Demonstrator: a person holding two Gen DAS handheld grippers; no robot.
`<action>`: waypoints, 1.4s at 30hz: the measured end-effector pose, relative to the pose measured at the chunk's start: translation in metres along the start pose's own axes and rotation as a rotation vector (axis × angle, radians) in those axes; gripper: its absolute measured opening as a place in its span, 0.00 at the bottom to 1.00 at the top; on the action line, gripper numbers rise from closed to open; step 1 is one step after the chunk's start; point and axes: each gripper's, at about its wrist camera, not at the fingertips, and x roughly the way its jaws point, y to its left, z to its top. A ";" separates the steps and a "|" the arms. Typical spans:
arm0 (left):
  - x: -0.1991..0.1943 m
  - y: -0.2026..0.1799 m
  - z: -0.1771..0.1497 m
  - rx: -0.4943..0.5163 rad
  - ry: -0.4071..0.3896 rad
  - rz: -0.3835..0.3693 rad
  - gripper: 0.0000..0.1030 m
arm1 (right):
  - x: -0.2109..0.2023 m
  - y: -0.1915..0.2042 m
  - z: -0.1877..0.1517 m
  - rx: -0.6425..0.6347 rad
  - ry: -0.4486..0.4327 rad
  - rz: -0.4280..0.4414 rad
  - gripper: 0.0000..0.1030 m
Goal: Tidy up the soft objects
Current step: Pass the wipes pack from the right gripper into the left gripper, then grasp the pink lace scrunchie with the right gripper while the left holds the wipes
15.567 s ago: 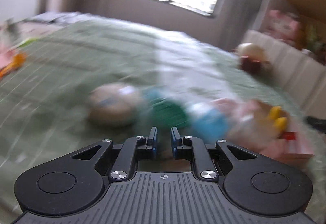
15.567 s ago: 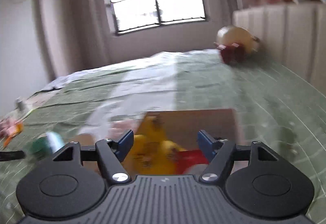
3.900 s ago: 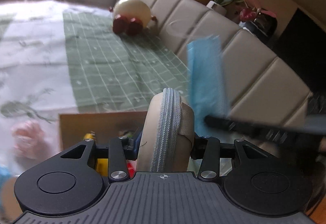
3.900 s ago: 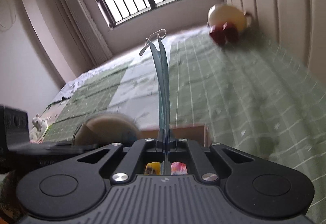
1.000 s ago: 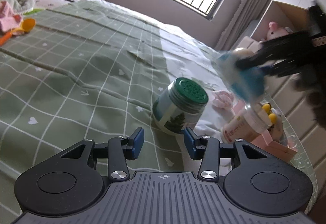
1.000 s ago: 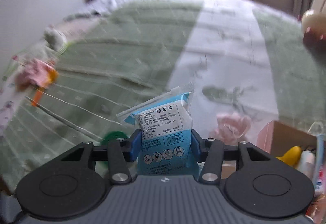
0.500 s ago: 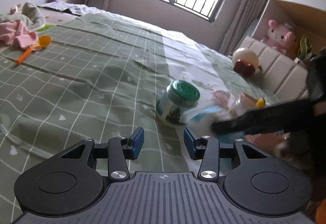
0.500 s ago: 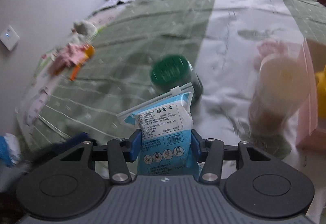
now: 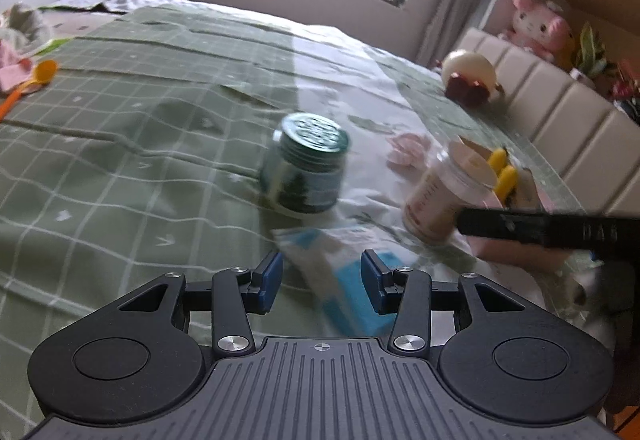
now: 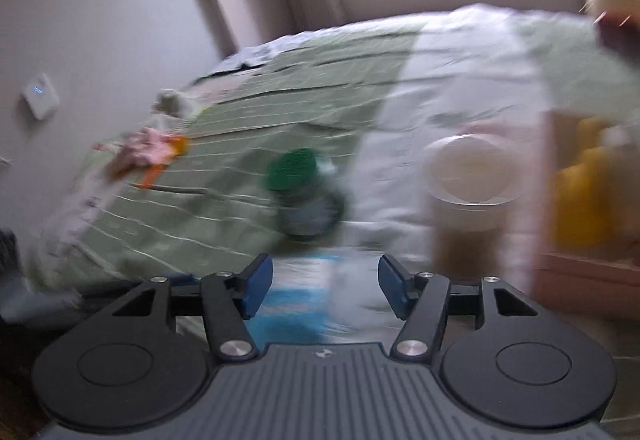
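Note:
A blue and white packet lies flat on the green checked bedcover, just in front of a green-lidded jar. My left gripper is open; the packet shows between its blue pads but neither touches it. In the left wrist view a black finger of my right gripper reaches in from the right, clear of the packet. The right wrist view is blurred: my right gripper is opening, and the packet lies under the gap, free of the pads.
A beige bottle stands right of the jar, next to a pink box holding a yellow toy. A small pink item and a round plush lie farther back. An orange spoon is far left. A padded headboard runs along the right.
The right gripper came down toward the bed, spread its jaws and let go of the packet, which now lies in front of the jar. The left gripper drifted slightly, still open.

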 end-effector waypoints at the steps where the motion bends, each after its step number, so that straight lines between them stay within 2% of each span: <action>1: 0.003 -0.005 0.000 0.010 0.002 0.004 0.46 | -0.005 -0.006 -0.008 -0.018 -0.003 -0.044 0.57; 7: 0.023 -0.038 -0.004 0.086 0.006 0.044 0.46 | -0.007 -0.031 -0.061 -0.099 0.024 -0.236 0.57; 10: 0.032 -0.052 -0.007 0.147 0.013 0.072 0.46 | -0.002 -0.042 -0.079 -0.085 0.027 -0.299 0.57; 13: 0.039 -0.059 -0.012 0.194 0.035 0.092 0.46 | 0.001 -0.052 -0.091 -0.040 0.006 -0.301 0.58; 15: 0.041 -0.058 -0.015 0.213 0.036 0.111 0.52 | 0.003 -0.053 -0.095 -0.025 -0.024 -0.307 0.60; 24: 0.037 -0.042 -0.016 0.227 0.033 0.132 0.53 | 0.007 -0.043 -0.105 -0.092 -0.077 -0.366 0.62; 27: 0.031 -0.031 -0.016 0.237 0.022 0.170 0.53 | 0.007 -0.044 -0.105 -0.090 -0.076 -0.367 0.62; 31: 0.020 -0.017 -0.010 0.203 0.006 0.078 0.48 | 0.009 -0.043 -0.106 -0.095 -0.077 -0.372 0.63; 35: 0.012 -0.033 -0.003 0.271 -0.054 0.010 0.49 | 0.008 -0.045 -0.106 -0.091 -0.078 -0.365 0.64; 37: 0.023 -0.045 -0.001 0.322 -0.028 0.035 0.50 | 0.008 -0.045 -0.106 -0.090 -0.080 -0.363 0.64; 40: 0.050 -0.053 -0.002 0.341 0.050 0.094 0.50 | 0.007 -0.045 -0.107 -0.090 -0.083 -0.361 0.64; 42: 0.058 -0.054 -0.005 0.340 0.057 0.085 0.52 | 0.007 -0.045 -0.108 -0.091 -0.087 -0.359 0.65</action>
